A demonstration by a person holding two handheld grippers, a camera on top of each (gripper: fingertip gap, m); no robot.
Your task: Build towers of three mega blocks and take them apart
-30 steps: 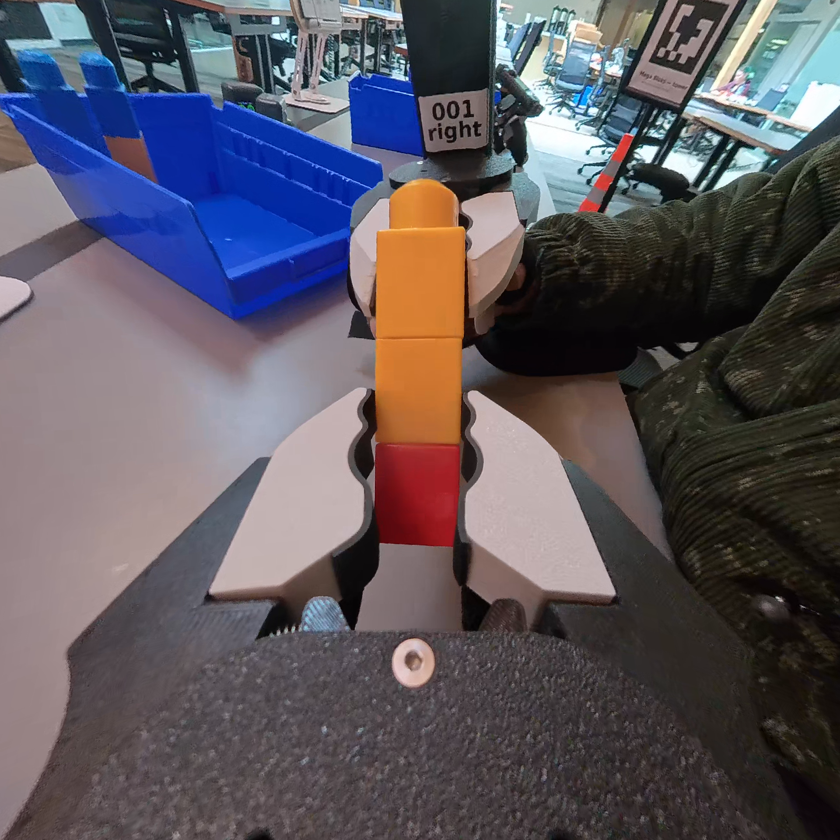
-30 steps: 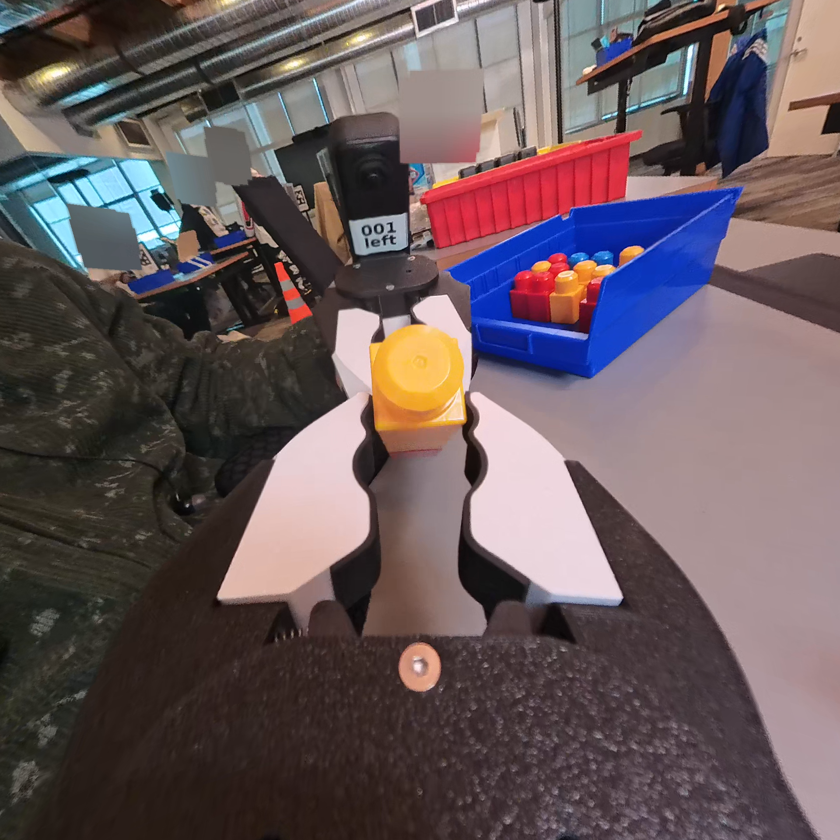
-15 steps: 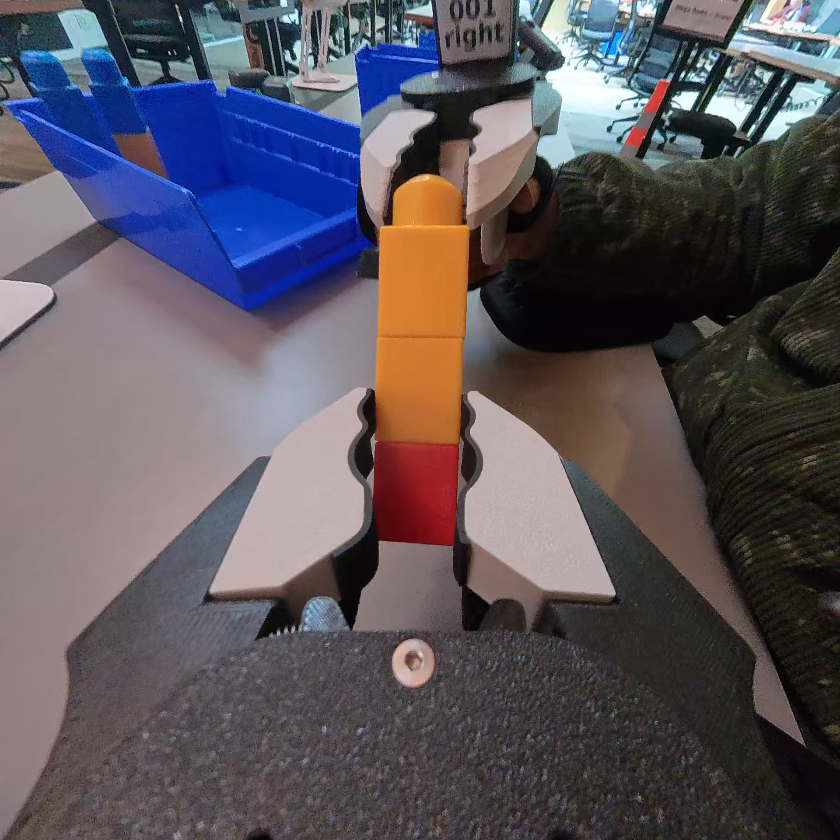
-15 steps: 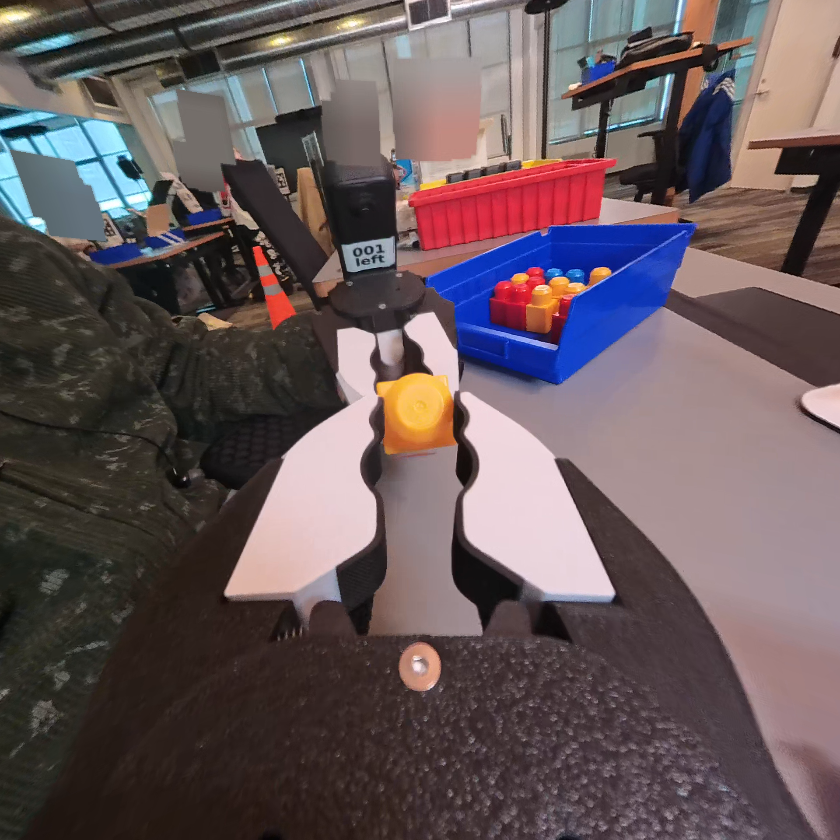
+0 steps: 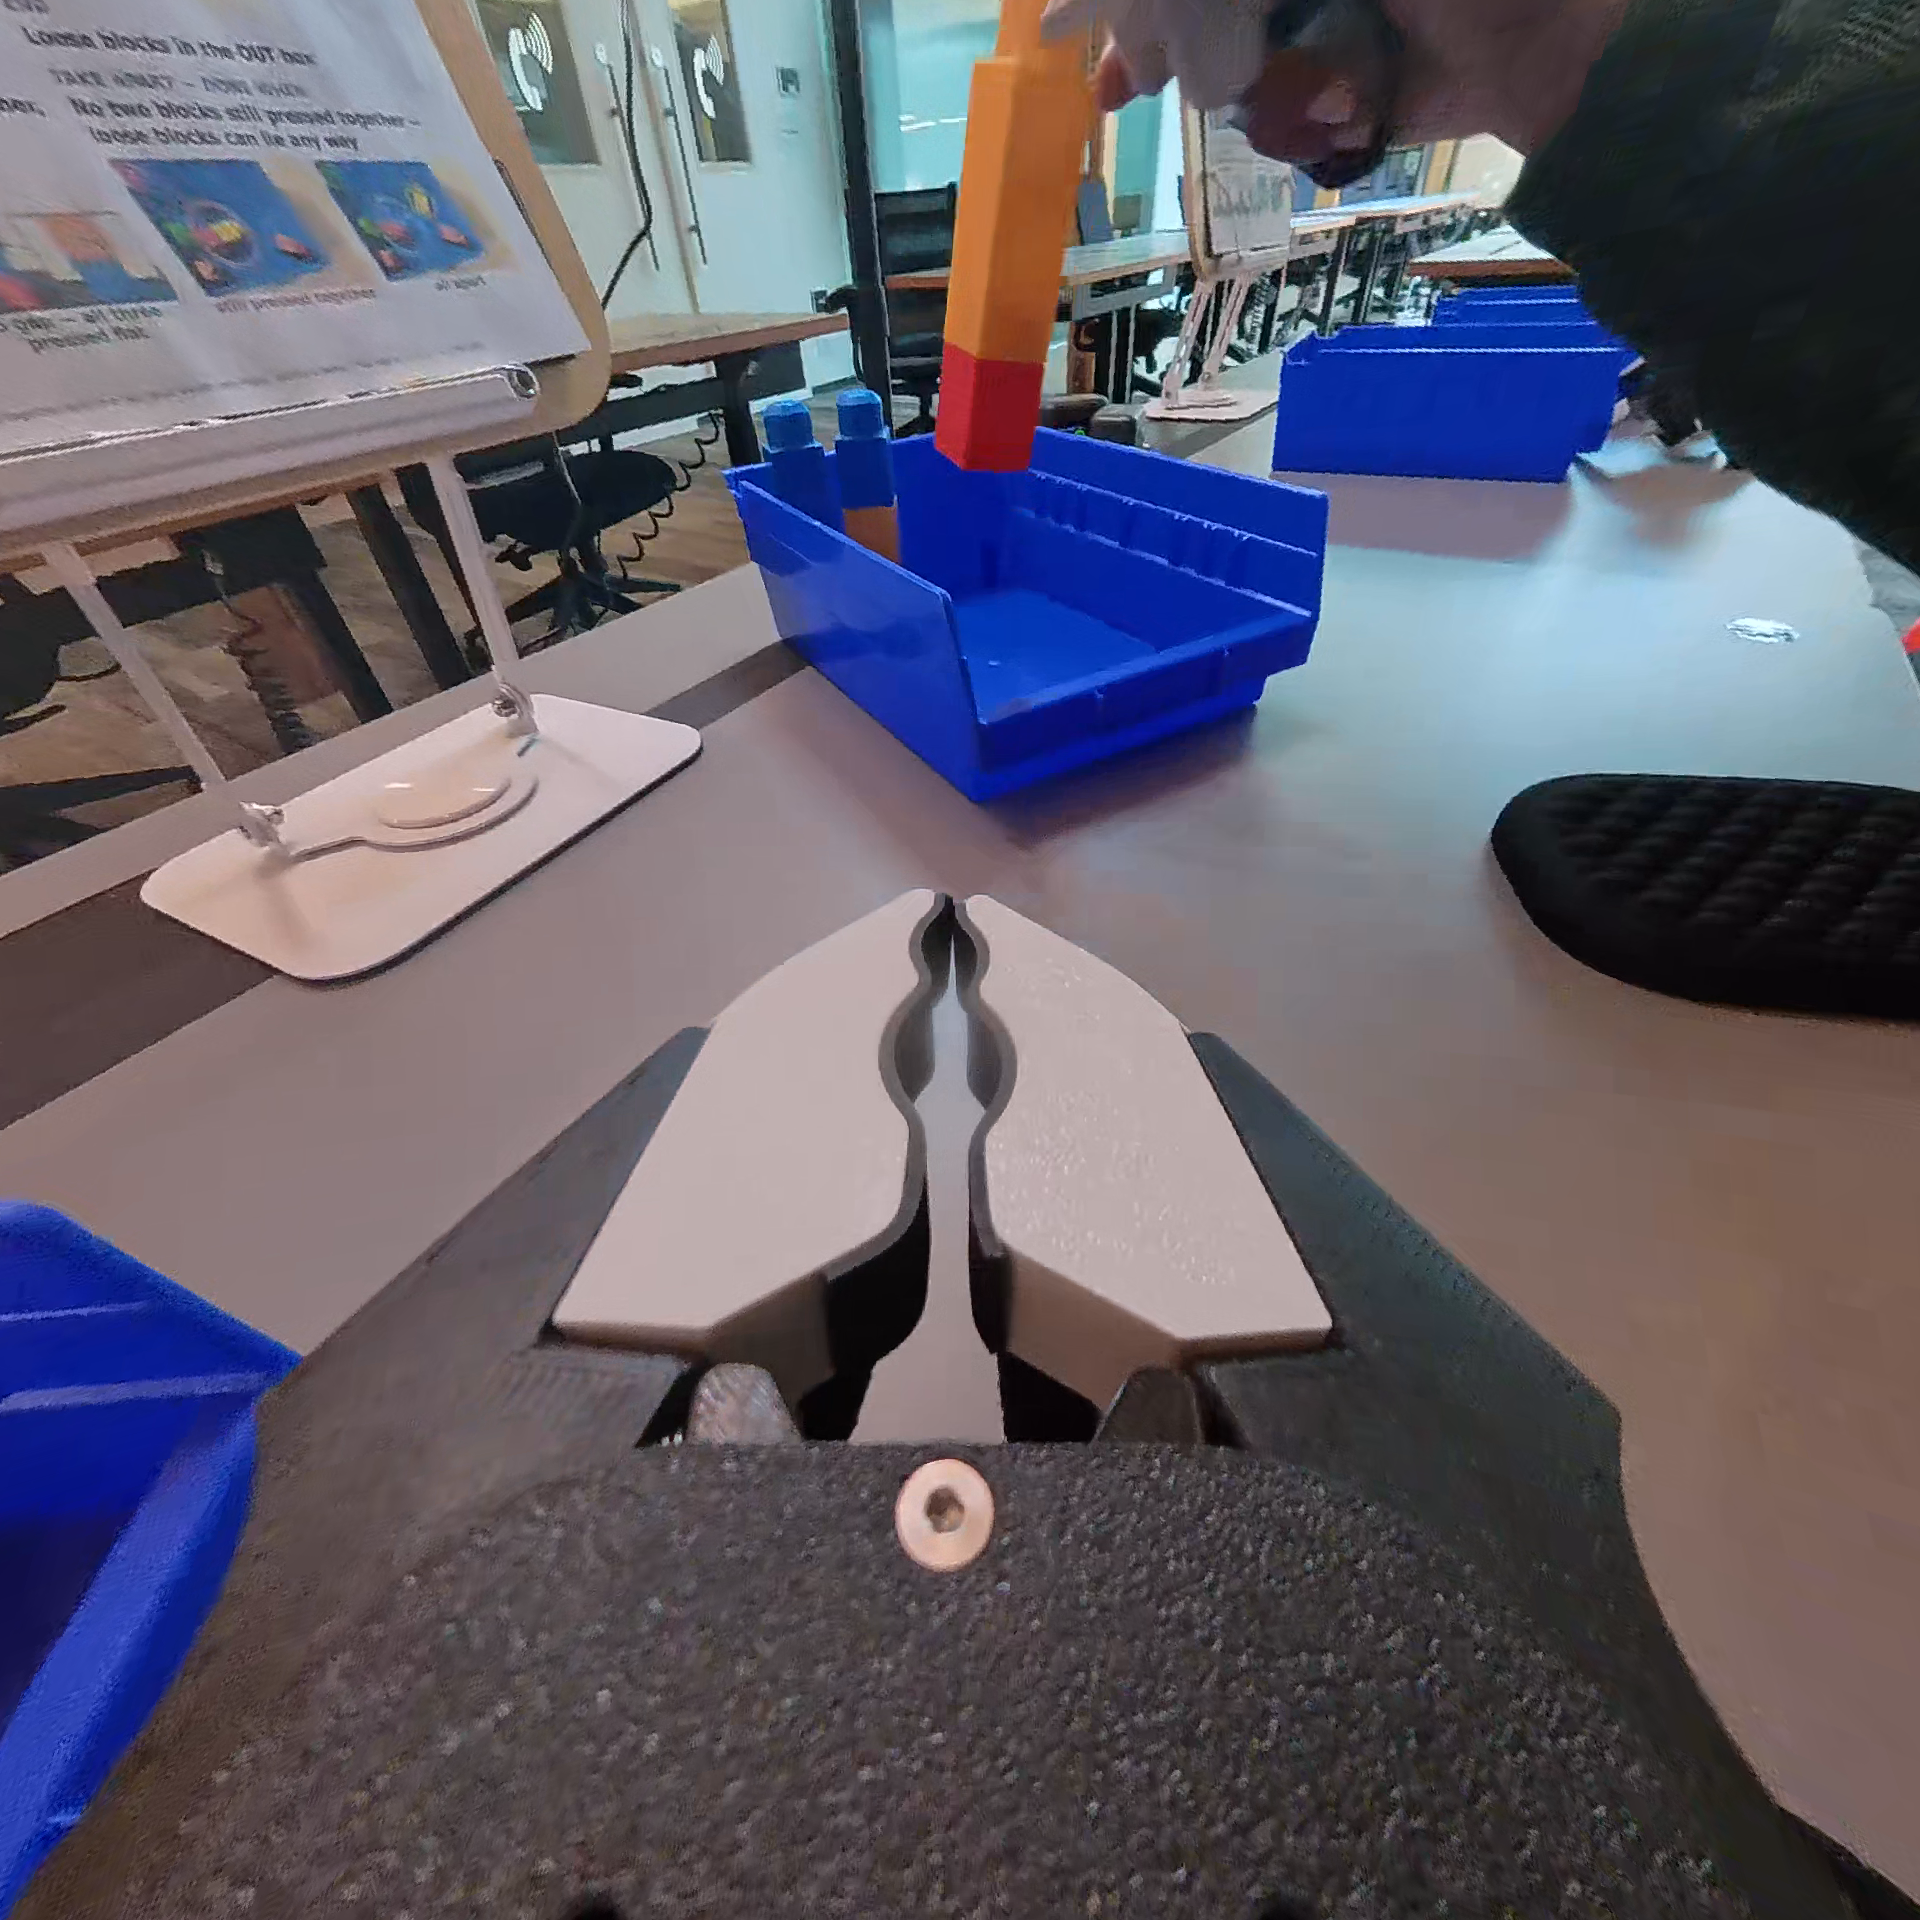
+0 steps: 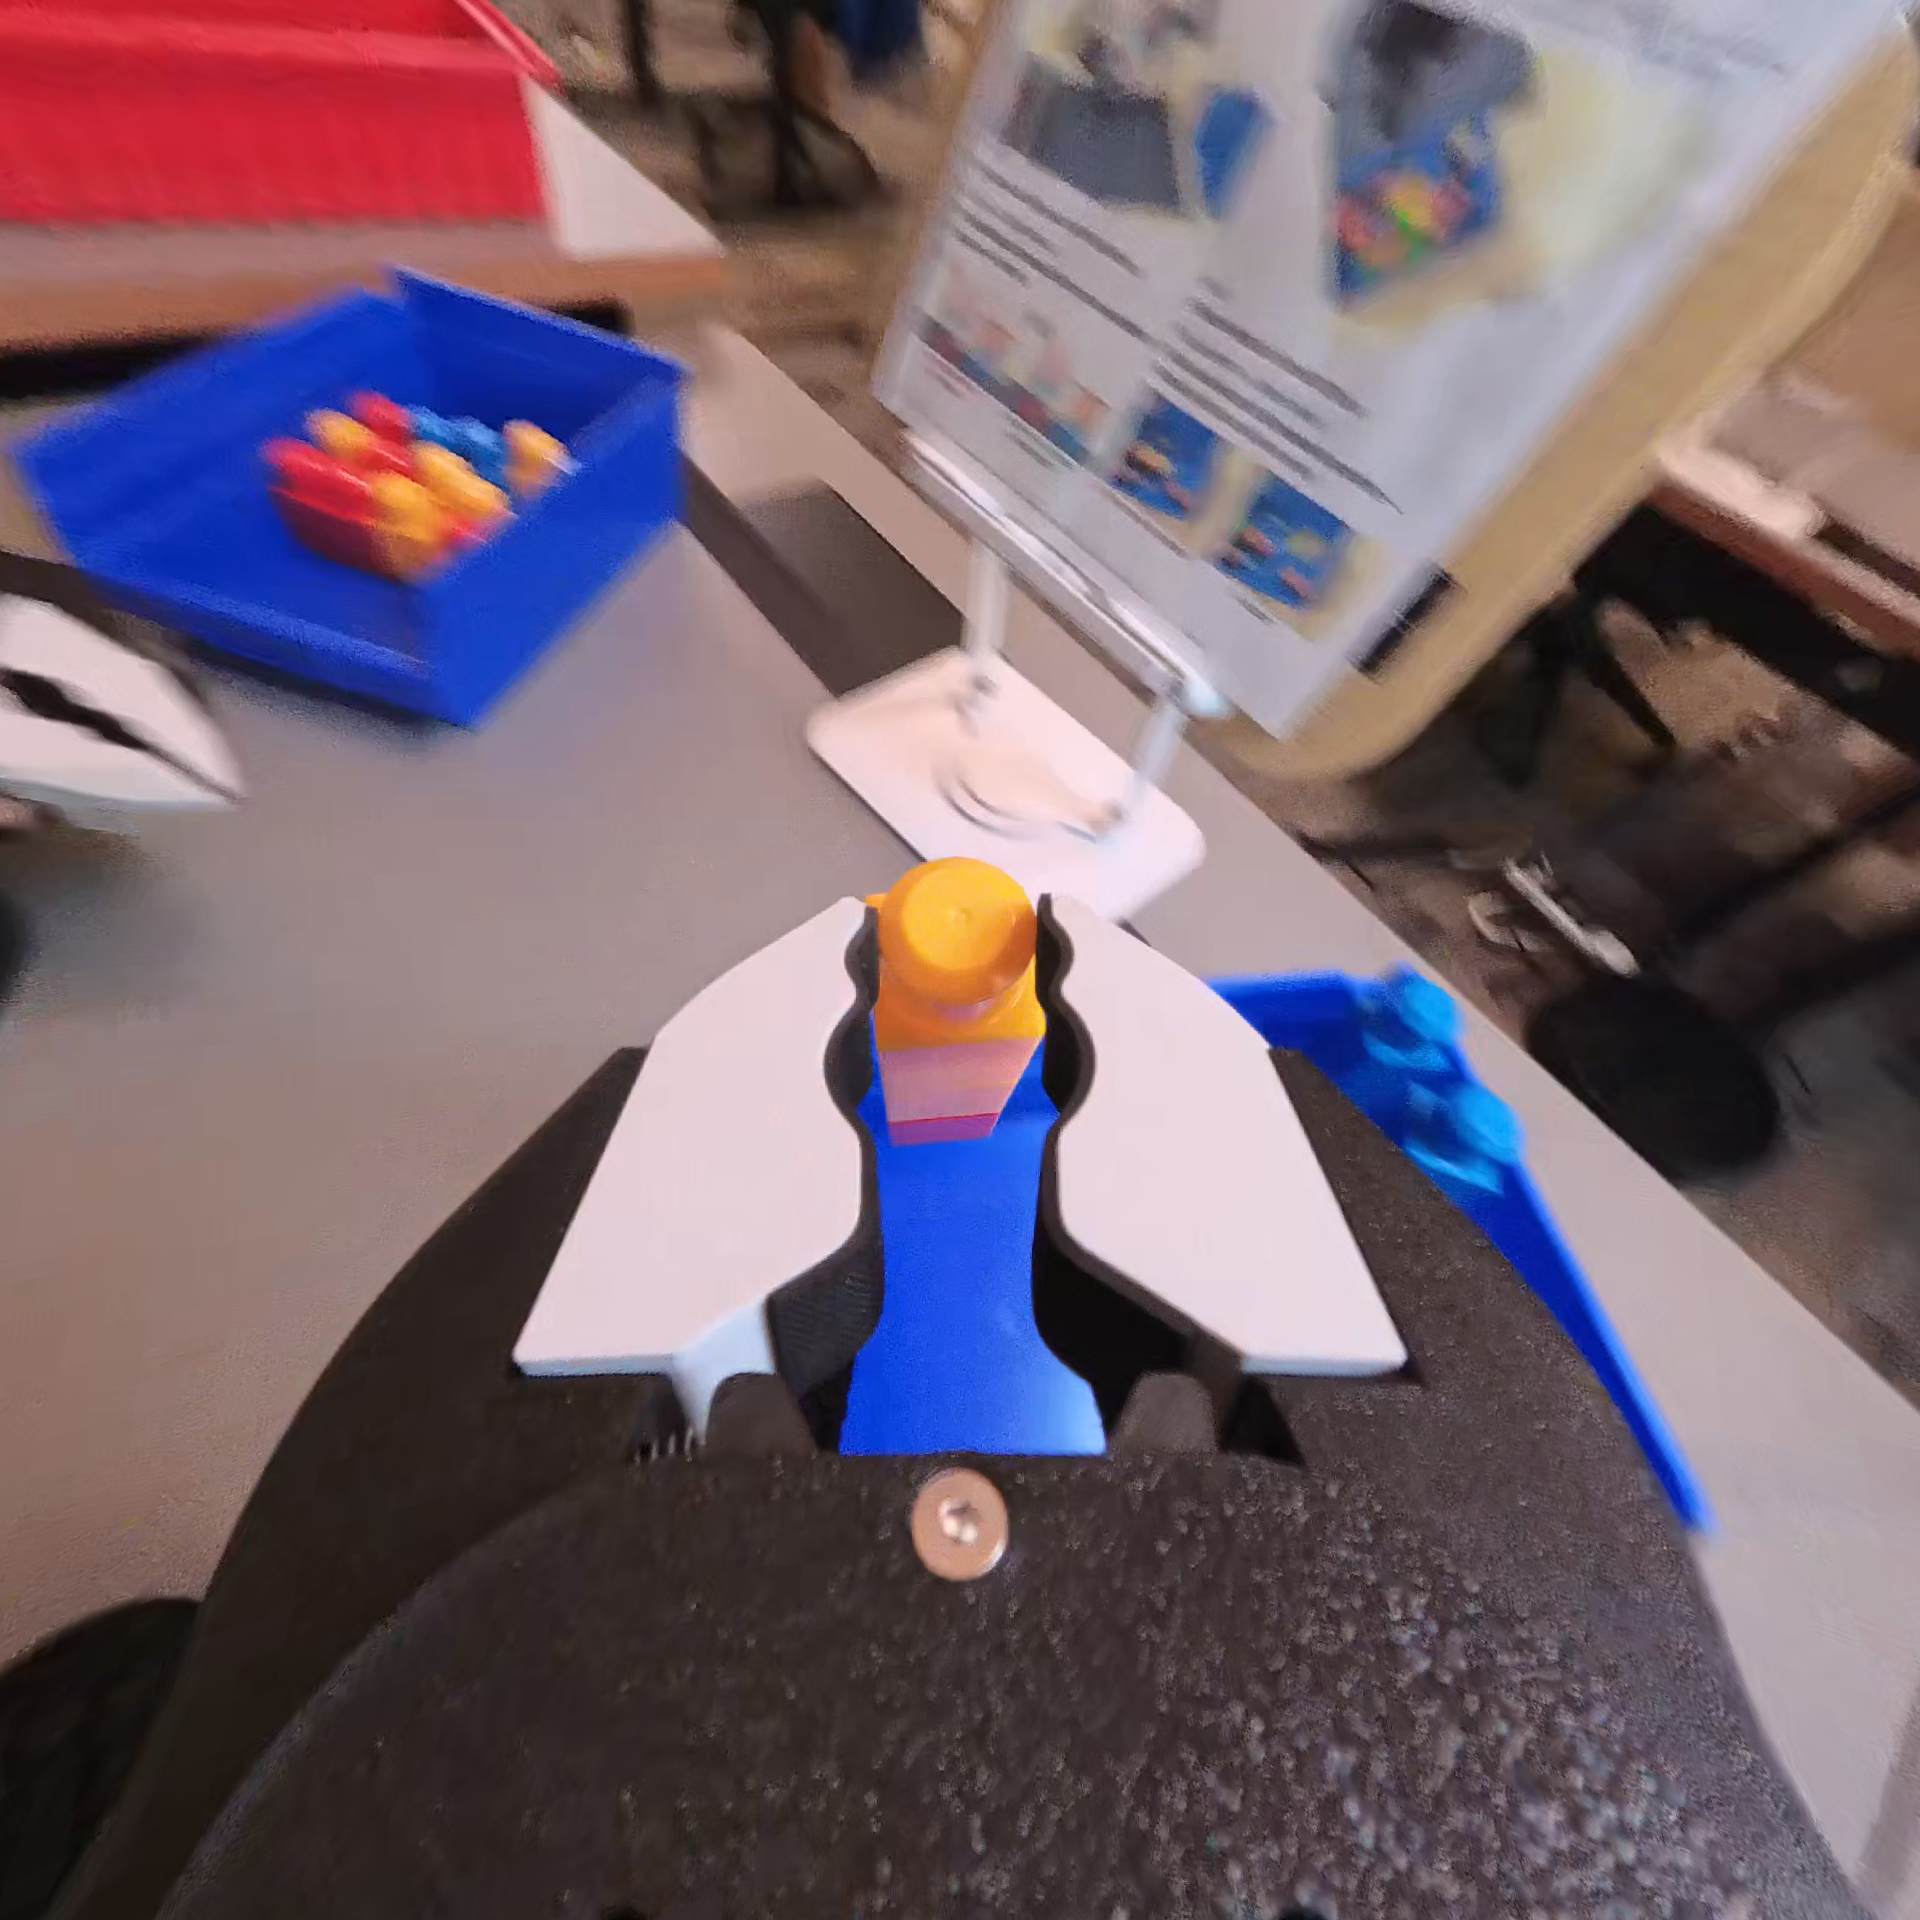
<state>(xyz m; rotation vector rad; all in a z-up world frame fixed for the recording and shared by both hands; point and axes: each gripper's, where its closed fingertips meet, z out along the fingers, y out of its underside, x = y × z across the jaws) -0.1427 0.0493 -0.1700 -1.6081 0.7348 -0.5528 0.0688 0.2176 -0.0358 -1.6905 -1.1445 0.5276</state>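
Observation:
A tower of two orange blocks on a red block (image 5: 1010, 260) hangs in the air over a blue bin (image 5: 1039, 634). My right gripper (image 6: 954, 914) is shut on its top orange block (image 6: 956, 956) and looks down along it into that bin (image 6: 1538, 1247). Towers with blue tops (image 5: 831, 447) stand in the bin's far left corner, and they also show in the right wrist view (image 6: 1439, 1081). My left gripper (image 5: 951, 914) is shut and empty, low over the grey table (image 5: 520, 1039), well short of the bin.
A second blue bin (image 6: 582, 582) holds several loose red, orange and blue blocks (image 6: 405, 488). A white stand with an instruction sheet (image 5: 416, 821) is on the left. A black mesh pad (image 5: 1714, 894) lies to the right. Another blue bin's corner (image 5: 104, 1403) is at my lower left. Across from one pair of fingers to the other is roughly 30 centimetres.
My left gripper let go of the tower's red block, drew back and shut. My right gripper kept hold of the top block and carried the whole tower over the blue bin.

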